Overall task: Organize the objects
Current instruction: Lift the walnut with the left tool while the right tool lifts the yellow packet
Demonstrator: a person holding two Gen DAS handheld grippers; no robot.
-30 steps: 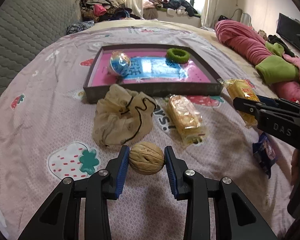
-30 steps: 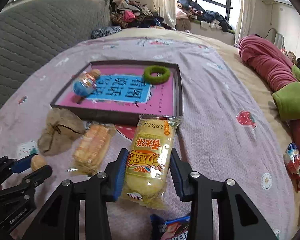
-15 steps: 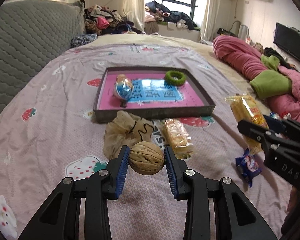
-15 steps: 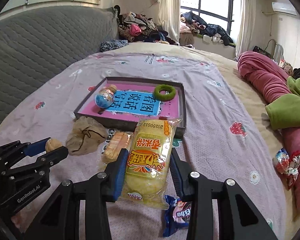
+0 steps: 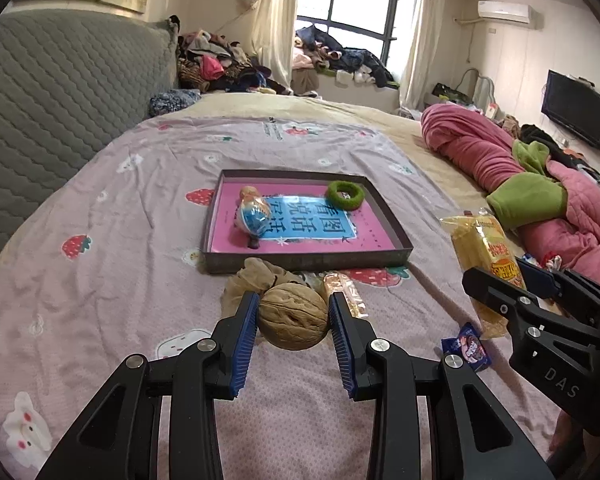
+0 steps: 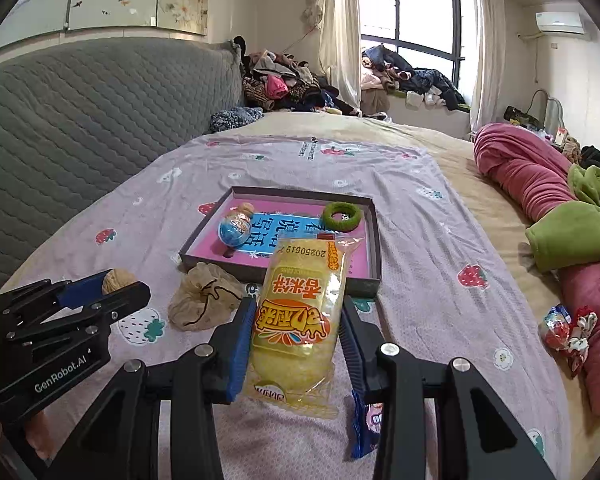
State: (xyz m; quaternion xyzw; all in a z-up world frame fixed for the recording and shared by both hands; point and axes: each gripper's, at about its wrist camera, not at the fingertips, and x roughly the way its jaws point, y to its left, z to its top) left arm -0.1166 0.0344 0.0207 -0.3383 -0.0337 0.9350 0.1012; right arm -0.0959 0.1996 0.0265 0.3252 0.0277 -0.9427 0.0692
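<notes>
A walnut [image 5: 293,316] is clamped between the blue pads of the left claw [image 5: 293,322] and held above the bed [image 5: 140,208]. A yellow snack pack [image 6: 300,320] is clamped lengthwise in the right claw [image 6: 296,344], its printed face upward. Both items are carried clear of the sheet and aimed toward the tray [image 5: 396,224], which is judged to be the collecting place, since a blue egg [image 5: 254,216] and a green ring [image 5: 345,196] already lie inside it. A cloth pouch [image 6: 204,300] is seen just before the tray's near wall.

In the left view, a wrapped cake [image 5: 345,294] beside the pouch and a blue packet [image 5: 470,346] on the sheet are shown plainly; the right claw appears only from the side, so the pack's grip is poorly seen there. In the right view the cake is hidden behind the pack, and the blue packet is only partly visible under the right finger. Red-wrapped sweets [image 6: 566,328] near the pink quilt [image 6: 540,184] are clearest in this view.
</notes>
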